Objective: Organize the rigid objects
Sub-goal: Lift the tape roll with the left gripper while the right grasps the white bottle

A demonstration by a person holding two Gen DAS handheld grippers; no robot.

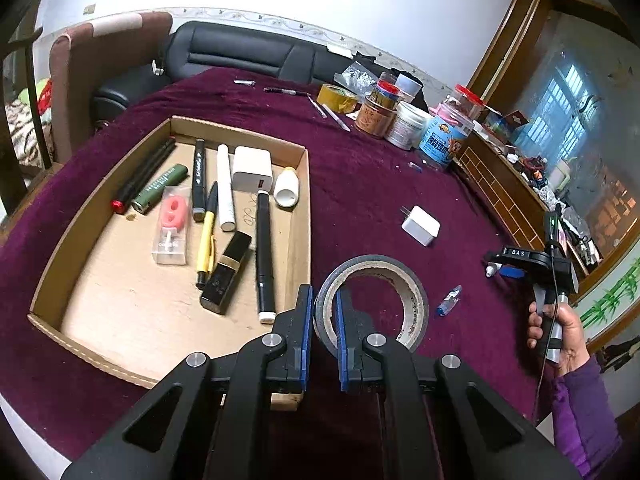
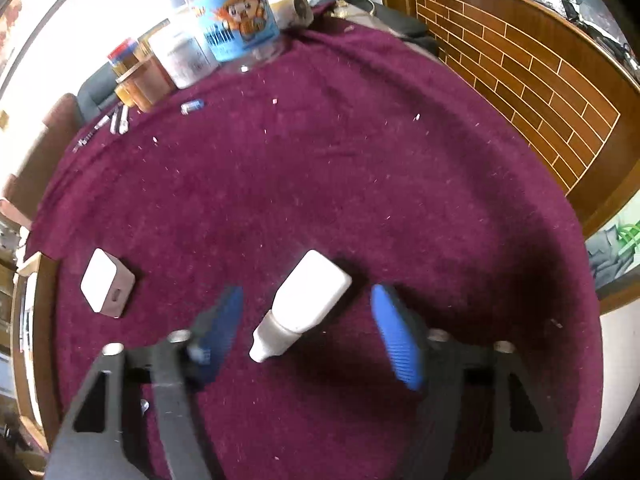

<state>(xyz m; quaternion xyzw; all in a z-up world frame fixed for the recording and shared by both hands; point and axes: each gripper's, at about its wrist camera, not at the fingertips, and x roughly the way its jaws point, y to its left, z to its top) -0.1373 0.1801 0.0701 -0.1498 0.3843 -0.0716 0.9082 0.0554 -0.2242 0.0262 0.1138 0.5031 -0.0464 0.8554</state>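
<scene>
My left gripper (image 1: 324, 320) is shut on the wall of a black tape roll (image 1: 412, 304), one blue pad inside the ring and one outside, just right of the cardboard tray (image 1: 306, 208). The tray holds several pens, markers, a white charger and a small white bottle. In the right wrist view a white dropper bottle (image 2: 308, 300) lies on the maroon cloth between the fingers of my right gripper (image 2: 307, 292). Its blue pads (image 2: 394, 336) stand clear of the bottle on both sides, so it is open. In the left wrist view a hand (image 1: 560, 332) holds that gripper at the table's right edge.
A white plug adapter (image 1: 420, 226) (image 2: 106, 288) lies on the cloth between the two grippers. A small blue cap (image 1: 450, 300) sits beside the tape roll. Jars and tubs (image 1: 440, 140) (image 2: 240, 28) and a yellow tape roll (image 1: 336, 98) crowd the far edge. A wooden cabinet (image 2: 520, 80) stands to the right.
</scene>
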